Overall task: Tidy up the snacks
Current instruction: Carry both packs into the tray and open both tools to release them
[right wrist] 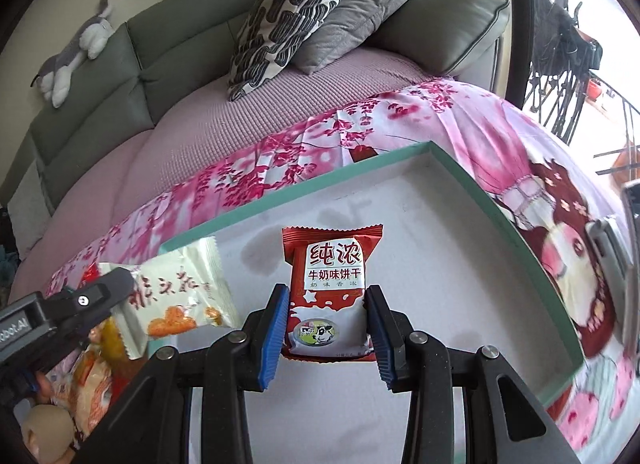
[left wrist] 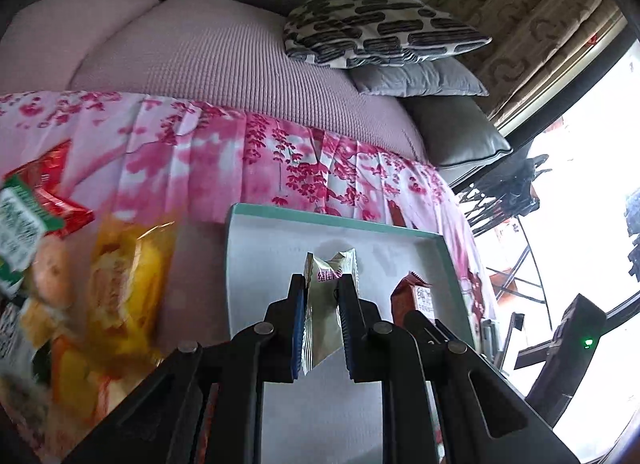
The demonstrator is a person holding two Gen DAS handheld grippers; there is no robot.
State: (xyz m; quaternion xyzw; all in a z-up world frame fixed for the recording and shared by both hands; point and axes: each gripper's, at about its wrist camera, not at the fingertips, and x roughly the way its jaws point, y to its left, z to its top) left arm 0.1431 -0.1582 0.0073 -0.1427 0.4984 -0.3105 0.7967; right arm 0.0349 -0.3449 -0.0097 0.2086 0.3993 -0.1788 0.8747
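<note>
Red biscuit packet upright, lengthwise along right gripper

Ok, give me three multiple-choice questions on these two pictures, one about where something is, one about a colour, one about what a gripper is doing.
1. Where is the red milk-biscuit packet?
A. on the sofa cushion
B. over the white tray with the teal rim
C. under the patterned pillow

2. What colour are the pads on the right gripper?
A. blue
B. yellow
C. white

3. What is the left gripper doing?
A. open, holding nothing
B. shut on the cream crinkled snack packet
C. shut on the tray rim

Answers: 1 B, white tray floor lies behind the packet; 2 A, both pads show blue; 3 B, the packet sits pinched between its fingers.
</note>
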